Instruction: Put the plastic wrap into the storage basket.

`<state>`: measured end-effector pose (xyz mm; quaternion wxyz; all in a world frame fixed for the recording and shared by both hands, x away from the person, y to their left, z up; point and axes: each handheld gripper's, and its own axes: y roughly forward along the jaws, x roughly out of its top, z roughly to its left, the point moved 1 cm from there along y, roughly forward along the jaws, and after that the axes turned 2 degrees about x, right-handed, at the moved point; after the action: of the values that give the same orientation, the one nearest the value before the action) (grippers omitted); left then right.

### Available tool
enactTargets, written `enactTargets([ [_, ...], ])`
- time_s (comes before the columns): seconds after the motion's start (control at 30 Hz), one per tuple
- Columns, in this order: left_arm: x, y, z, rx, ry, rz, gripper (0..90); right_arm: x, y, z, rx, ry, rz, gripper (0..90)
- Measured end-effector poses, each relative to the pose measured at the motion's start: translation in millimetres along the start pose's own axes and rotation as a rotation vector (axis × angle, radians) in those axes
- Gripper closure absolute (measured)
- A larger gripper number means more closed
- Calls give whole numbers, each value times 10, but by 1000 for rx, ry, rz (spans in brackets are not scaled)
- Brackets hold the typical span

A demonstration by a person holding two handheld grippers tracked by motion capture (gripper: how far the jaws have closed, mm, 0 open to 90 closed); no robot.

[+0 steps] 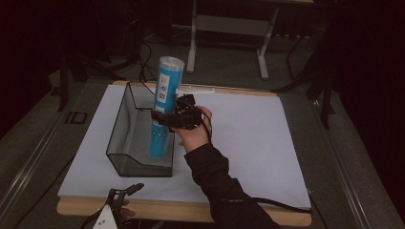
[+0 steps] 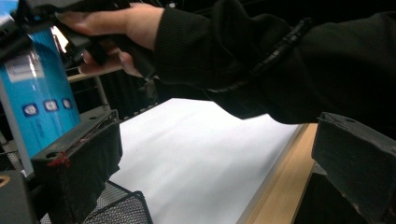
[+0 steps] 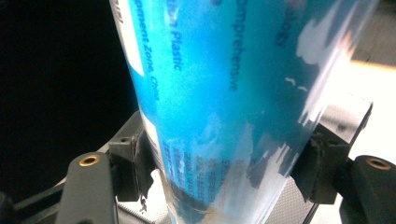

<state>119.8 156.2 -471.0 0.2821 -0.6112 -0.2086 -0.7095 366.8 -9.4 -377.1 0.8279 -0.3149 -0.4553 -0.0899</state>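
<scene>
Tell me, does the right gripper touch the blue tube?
Touching. In the right gripper view both pads of the right gripper press against the sides of the blue tube, with no gap on either side.

The left gripper (image 2: 212, 172) hangs open over the white mat (image 2: 196, 154). Beyond it, a sleeved hand (image 2: 121, 28) grips beside the blue tube (image 2: 39, 107).

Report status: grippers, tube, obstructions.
Right gripper shut on blue tube, upright over mesh bin. Left gripper open, near table edge. Nothing blocking.
</scene>
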Motion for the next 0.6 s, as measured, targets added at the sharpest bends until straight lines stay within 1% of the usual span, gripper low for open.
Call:
enactTargets([
  [0.03,-1,2,2,1,0,3,23,-25,11,-5,-5,14,13,316],
  [0.07,-1,1,1,-2,-3,2,23,-47,25,-14,-12,17,25,316],
  [0.13,0,-4,-4,-4,0,1,23,-91,49,-32,-48,23,42,316],
  [0.17,0,-5,-5,-6,1,-1,23,-113,60,-49,-57,28,55,316],
  [0.23,-1,-1,-2,-8,-1,-1,23,-159,78,-91,-61,57,81,316],
  [0.3,-5,7,3,-8,-4,4,23,-197,90,-132,-56,100,108,316],
  [0.5,-10,19,-7,-14,2,11,23,-253,177,-215,-101,152,169,316],
  [0.6,-15,20,-1,-15,-3,10,23,-287,246,-255,-110,175,196,316],
])
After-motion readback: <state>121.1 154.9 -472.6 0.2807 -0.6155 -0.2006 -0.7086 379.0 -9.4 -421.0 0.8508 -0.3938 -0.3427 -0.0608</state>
